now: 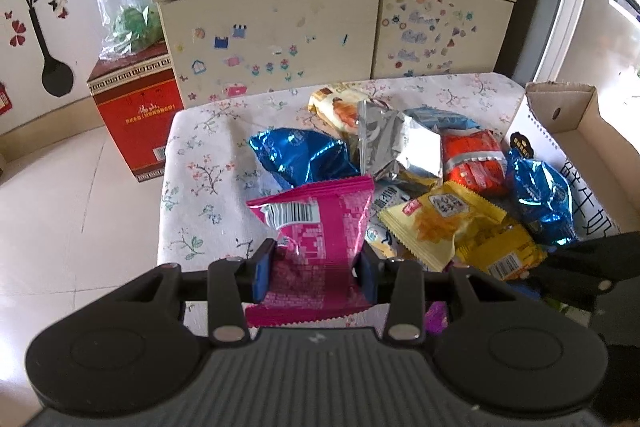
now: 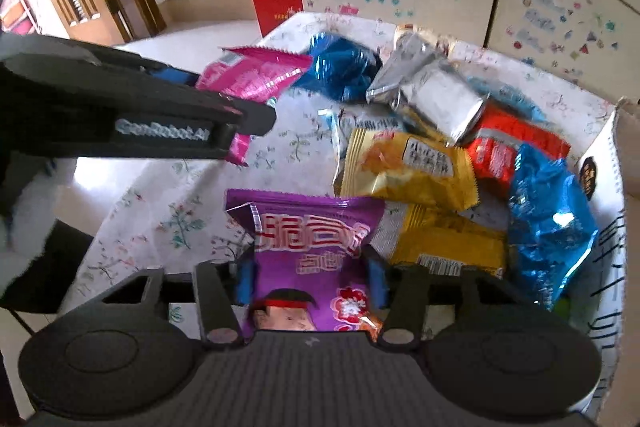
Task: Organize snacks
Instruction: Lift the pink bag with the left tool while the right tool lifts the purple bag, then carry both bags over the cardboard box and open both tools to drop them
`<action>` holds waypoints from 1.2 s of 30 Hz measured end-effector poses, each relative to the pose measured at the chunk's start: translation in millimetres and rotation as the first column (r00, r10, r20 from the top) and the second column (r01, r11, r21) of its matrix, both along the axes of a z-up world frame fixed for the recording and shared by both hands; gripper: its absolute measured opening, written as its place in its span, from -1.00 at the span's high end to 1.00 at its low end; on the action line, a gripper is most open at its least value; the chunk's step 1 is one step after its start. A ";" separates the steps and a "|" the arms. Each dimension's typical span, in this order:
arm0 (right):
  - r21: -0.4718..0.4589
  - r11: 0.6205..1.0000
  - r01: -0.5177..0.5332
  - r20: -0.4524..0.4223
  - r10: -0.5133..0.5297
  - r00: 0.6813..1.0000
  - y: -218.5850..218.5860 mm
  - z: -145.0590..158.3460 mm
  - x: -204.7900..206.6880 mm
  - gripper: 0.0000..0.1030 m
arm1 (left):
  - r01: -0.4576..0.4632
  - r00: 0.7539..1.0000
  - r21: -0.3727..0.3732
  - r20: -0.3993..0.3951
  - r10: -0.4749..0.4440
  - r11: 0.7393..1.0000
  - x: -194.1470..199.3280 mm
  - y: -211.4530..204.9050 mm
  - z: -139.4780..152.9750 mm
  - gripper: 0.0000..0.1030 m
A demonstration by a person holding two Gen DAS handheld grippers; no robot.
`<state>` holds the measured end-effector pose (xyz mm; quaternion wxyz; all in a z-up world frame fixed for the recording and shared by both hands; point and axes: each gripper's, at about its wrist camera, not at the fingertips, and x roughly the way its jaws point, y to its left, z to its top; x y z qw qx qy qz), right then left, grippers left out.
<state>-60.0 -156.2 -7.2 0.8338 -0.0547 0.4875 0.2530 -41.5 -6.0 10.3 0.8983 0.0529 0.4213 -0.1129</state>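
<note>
Holding a pink packet (image 1: 316,227) in our left tongs (image 1: 316,271) and a purple one (image 2: 308,251) in the right tongs (image 2: 312,279) (both clamped narrow), we next carry them to the box (image 1: 576,115) at the tabletop's (image 1: 208,163) right edge.

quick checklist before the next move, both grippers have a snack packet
1. Left hand-held gripper pinching pink packet: ok.
2. Right hand-held gripper around purple packet, pads pressing: cannot tell.
3. Cardboard box has free room: ok.
4. Purple packet clear of the yellow packet: ok.
5. Pink packet lifted off the table: cannot tell.
</note>
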 end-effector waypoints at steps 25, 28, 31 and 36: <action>0.262 0.944 0.201 -0.007 -0.207 0.978 -46.3 46.3 -15.8 0.20 | -0.011 0.998 -0.044 0.063 0.014 0.999 2.0 -10.9 22.5 0.20; 0.272 0.936 0.226 0.029 -0.242 0.970 -53.2 55.6 -21.5 0.20 | -0.008 0.997 -0.060 0.072 0.012 0.998 2.0 -14.9 26.6 0.20; 0.283 0.923 0.261 0.058 -0.288 0.956 -65.0 63.5 -22.9 0.20 | 0.005 0.997 -0.082 0.080 0.001 0.997 1.9 -21.5 30.1 0.20; 0.321 0.894 0.313 0.110 -0.363 0.925 -86.9 78.7 -22.7 0.20 | 0.037 0.995 -0.119 0.094 -0.026 0.992 1.1 -35.8 34.6 0.20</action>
